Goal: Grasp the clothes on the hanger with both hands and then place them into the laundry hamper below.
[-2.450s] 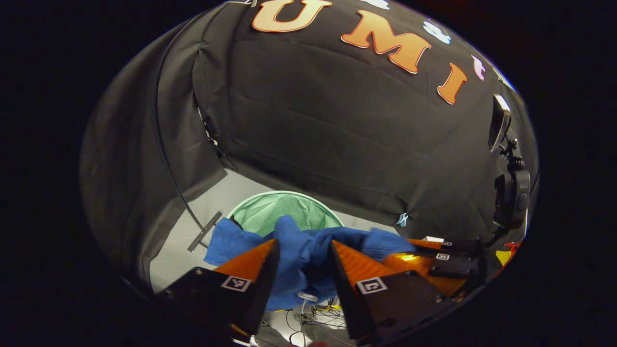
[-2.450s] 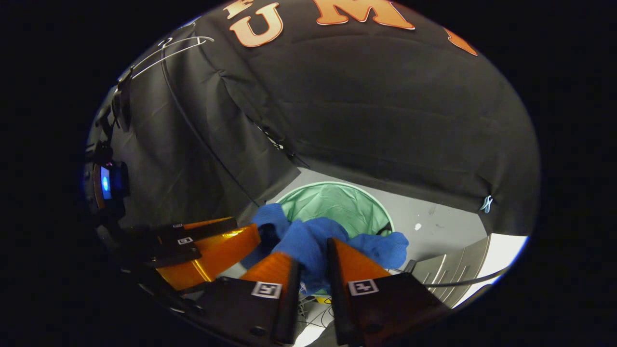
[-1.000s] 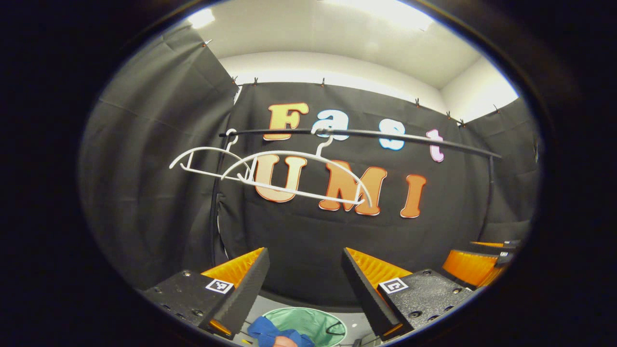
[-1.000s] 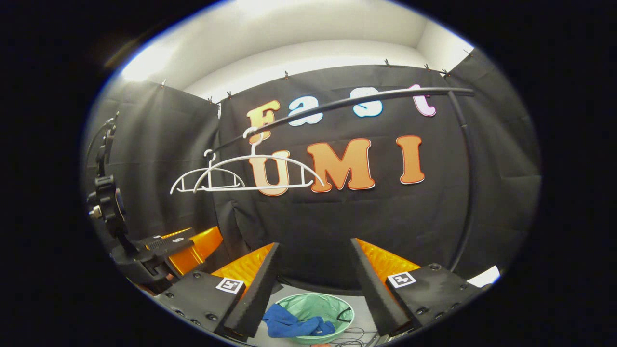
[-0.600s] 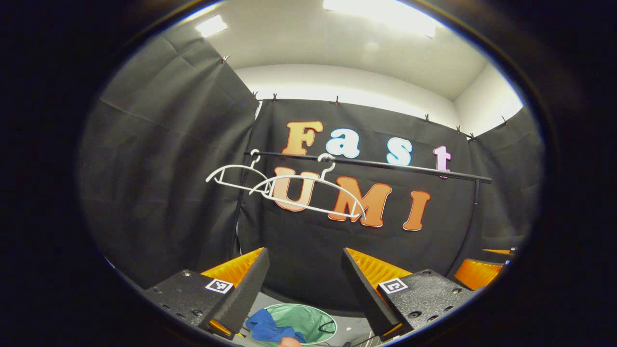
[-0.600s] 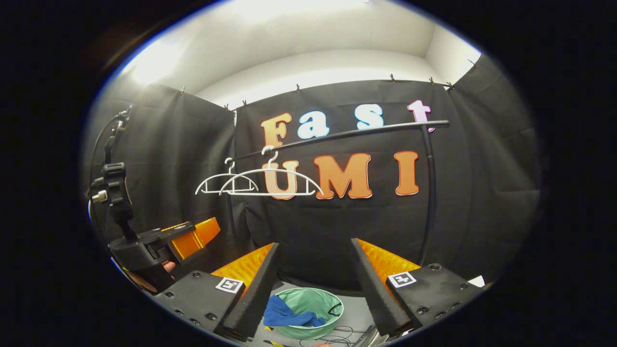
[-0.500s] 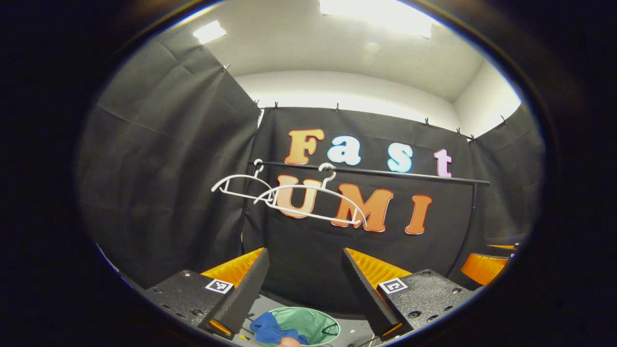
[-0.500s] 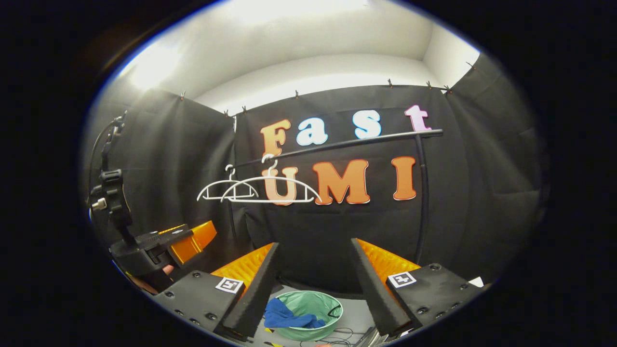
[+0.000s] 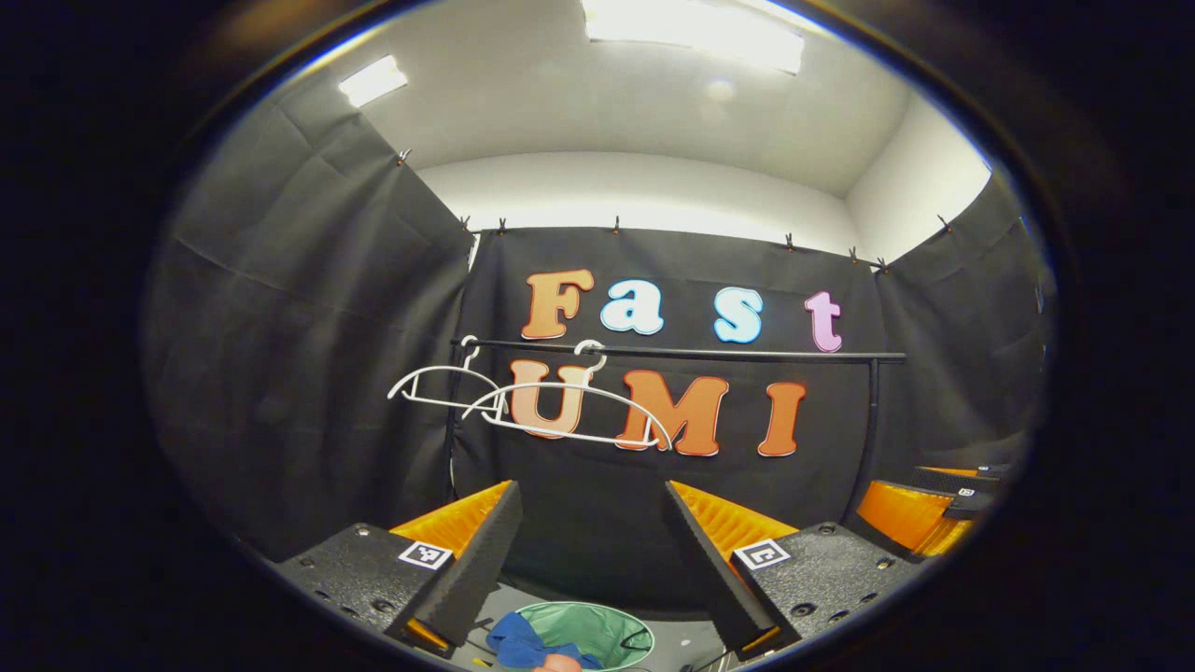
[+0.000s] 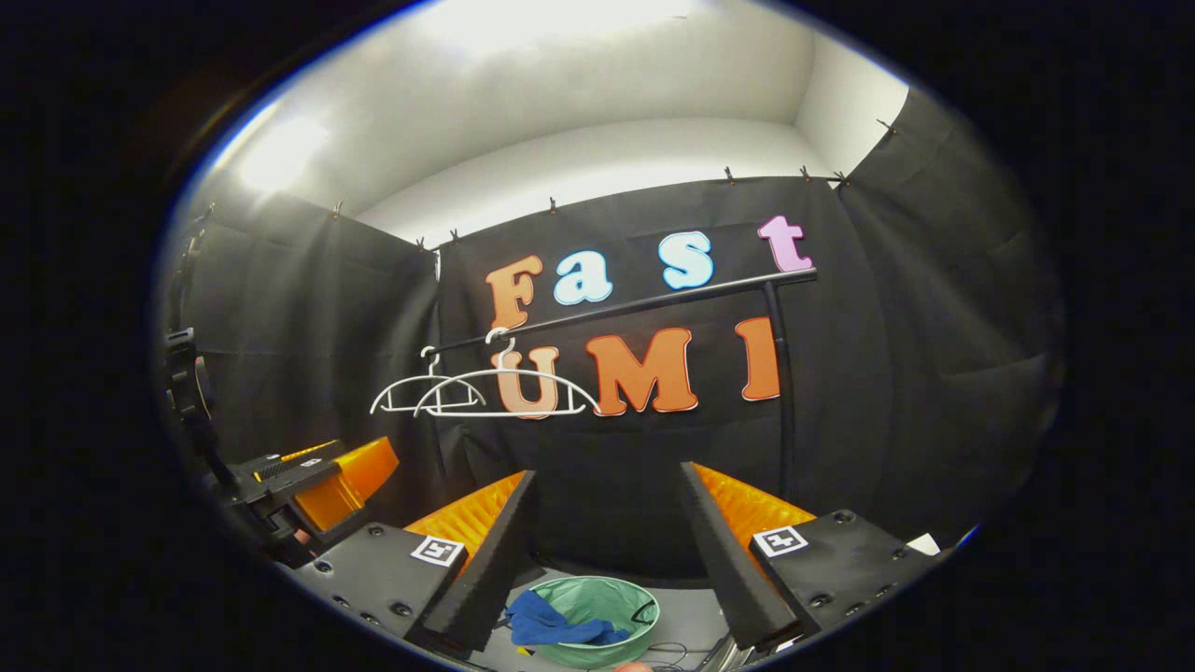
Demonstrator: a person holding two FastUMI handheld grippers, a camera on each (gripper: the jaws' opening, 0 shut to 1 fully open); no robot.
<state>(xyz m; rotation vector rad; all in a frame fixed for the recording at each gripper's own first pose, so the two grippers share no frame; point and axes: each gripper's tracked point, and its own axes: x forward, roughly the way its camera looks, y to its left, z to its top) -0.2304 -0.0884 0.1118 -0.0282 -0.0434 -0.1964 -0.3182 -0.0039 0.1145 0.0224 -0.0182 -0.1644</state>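
A blue garment [image 10: 553,623] lies crumpled in the green laundry hamper [image 10: 611,597] on the floor, draped over its left rim; in the left gripper view the garment [image 9: 513,640] and hamper [image 9: 597,627] sit at the bottom edge. Two bare white hangers [image 9: 569,411] [image 10: 504,392] hang on the black rail [image 9: 709,355]. My left gripper [image 9: 592,541] is open and holds nothing, well above and back from the hamper. My right gripper [image 10: 605,532] is open too, with nothing between its fingers. The left gripper [image 10: 317,481] appears at the left of the right gripper view.
The rail's black upright post [image 10: 782,392] stands at the right. Black cloth walls close in the booth on three sides. Cables [image 10: 667,649] lie on the grey floor by the hamper. The right gripper [image 9: 920,513] shows at the far right of the left gripper view.
Earlier both grippers were shut on the blue garment above the hamper. They have let go, the garment lies in the hamper, and both have risen and pulled back.
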